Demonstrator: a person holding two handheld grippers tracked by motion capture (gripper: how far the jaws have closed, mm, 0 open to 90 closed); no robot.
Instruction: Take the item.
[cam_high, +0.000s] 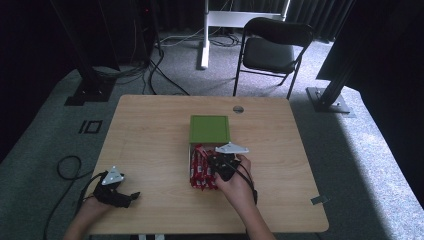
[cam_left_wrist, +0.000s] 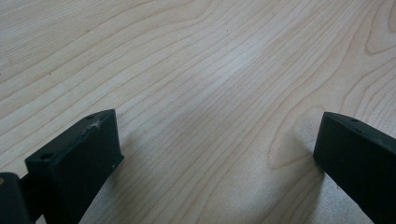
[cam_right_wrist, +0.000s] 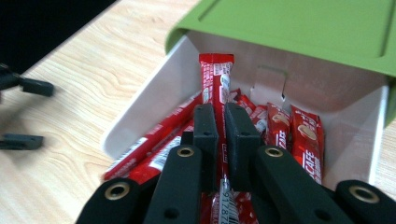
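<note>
Left gripper (cam_left_wrist: 215, 154) sat low over the table (cam_left_wrist: 210, 60), jaws spread wide, one at each bottom corner. Bare light wood grain between them, nothing gripped. Left jaw had a scuff on its top edge.

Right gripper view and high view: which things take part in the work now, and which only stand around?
In the work:
- right claw, shut on a red sachet
- white box of sachets
- green lid

Standing around:
- left claw, open on the table
- black chair

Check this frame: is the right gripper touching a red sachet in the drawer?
Touching. The right gripper view shows the right gripper with both jaws pressed on one upright red sachet, no gap visible.
</note>
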